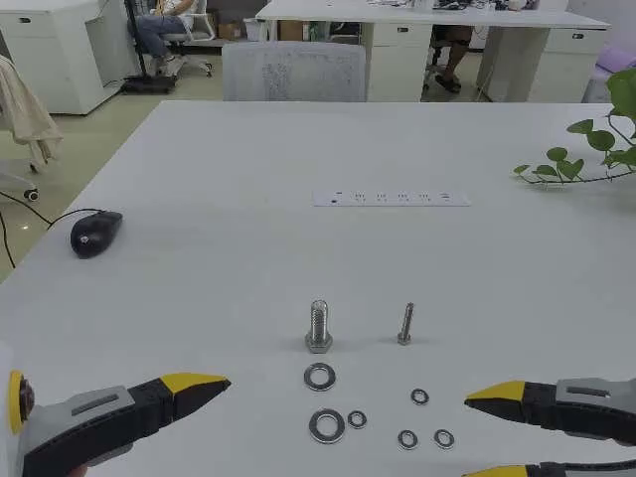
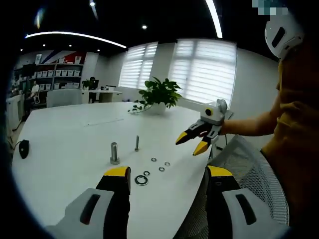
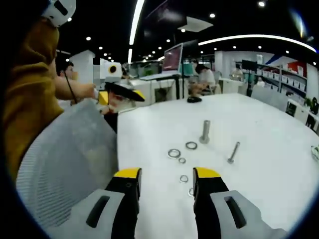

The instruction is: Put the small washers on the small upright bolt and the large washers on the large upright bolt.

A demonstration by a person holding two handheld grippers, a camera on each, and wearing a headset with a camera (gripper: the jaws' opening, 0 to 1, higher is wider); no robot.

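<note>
four small washers point(image 1: 419, 397) lie at 9 o'clock of right claw point(image 1: 469, 435), nearer it than left claw point(image 2: 168, 174); small bolt point(image 1: 405, 325) upright at their 12. both claws apart.

The large bolt point(image 1: 318, 326) and small bolt point(image 1: 405, 324) are stood upright, head down, side by side. Two large washers point(image 1: 319, 377) and four small washers point(image 1: 420, 397) are laid flat, loose, just before them.

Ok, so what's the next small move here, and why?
Probably lower the right gripper onto the nearest small washer and close on it. It and the left gripper are open and empty, all six washers lie flat on the table, and the large bolt and small bolt stand bare. That washer lies just ahead of the right gripper's tips, on the small bolt's side.
</note>
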